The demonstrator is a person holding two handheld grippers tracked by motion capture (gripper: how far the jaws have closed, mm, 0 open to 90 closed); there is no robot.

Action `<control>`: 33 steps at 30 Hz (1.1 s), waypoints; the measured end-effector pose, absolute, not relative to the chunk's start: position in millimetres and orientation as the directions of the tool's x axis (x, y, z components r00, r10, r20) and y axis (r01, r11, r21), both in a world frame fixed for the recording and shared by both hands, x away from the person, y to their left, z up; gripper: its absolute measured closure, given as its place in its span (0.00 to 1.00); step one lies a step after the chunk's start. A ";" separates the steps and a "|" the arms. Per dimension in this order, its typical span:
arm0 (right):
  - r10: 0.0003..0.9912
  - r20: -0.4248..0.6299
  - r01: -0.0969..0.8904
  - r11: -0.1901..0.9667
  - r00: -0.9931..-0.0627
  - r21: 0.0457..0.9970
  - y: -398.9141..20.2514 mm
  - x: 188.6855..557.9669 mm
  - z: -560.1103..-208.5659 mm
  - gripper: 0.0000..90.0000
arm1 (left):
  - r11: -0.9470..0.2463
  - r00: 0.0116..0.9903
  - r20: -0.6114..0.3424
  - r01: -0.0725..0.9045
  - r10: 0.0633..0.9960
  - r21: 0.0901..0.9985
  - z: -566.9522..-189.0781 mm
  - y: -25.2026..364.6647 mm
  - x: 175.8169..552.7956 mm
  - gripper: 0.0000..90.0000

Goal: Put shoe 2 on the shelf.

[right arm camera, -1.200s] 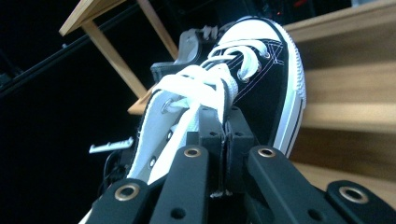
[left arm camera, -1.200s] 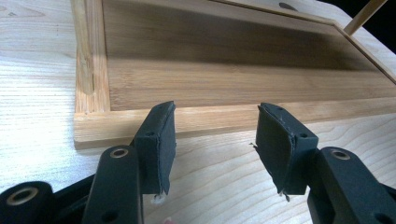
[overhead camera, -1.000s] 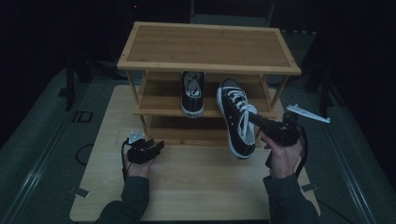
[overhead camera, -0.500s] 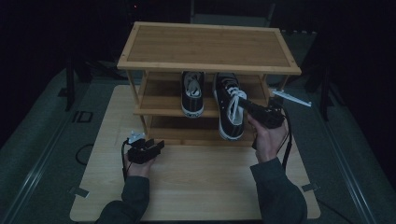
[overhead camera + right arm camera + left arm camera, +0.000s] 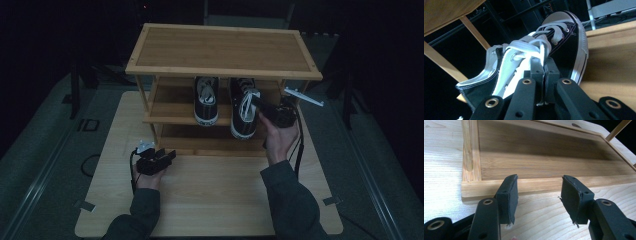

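Nearest, the left tool (image 5: 156, 159) rests on the counter (image 5: 215, 200) with its jaws apart, nothing between them; farther in, the right tool (image 5: 261, 107) is clamped on the side of the right sneaker (image 5: 243, 110), which lies partly on the rack's middle shelf (image 5: 172, 116), heel overhanging; beside it the left sneaker (image 5: 206, 100) already sits there; seating and release remain.
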State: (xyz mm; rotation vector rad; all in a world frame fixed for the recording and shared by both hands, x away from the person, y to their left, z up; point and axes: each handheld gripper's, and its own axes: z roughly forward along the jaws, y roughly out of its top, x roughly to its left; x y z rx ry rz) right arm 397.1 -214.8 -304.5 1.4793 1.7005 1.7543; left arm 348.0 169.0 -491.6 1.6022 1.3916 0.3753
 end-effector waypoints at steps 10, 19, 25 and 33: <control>0.786 0.469 0.429 -0.291 -0.403 0.855 -204.0 414.2 -311.1 0.99 | 0.095 0.306 -0.338 0.600 0.890 0.795 -491.9 168.1 348.4 0.54; 0.781 0.487 0.443 -0.304 -0.391 0.844 -191.7 427.1 -312.0 0.99 | 0.096 0.308 -0.339 0.600 0.889 0.795 -491.6 168.5 348.4 0.54; 0.796 0.475 0.431 -0.303 -0.375 0.850 -187.9 434.4 -314.4 0.99 | 0.100 0.307 -0.343 0.598 0.888 0.795 -491.6 168.7 348.6 0.54; 0.766 0.544 0.498 -0.343 -0.342 0.797 -177.2 437.1 -315.8 0.98 | 0.101 0.307 -0.343 0.598 0.888 0.795 -491.3 168.4 348.6 0.54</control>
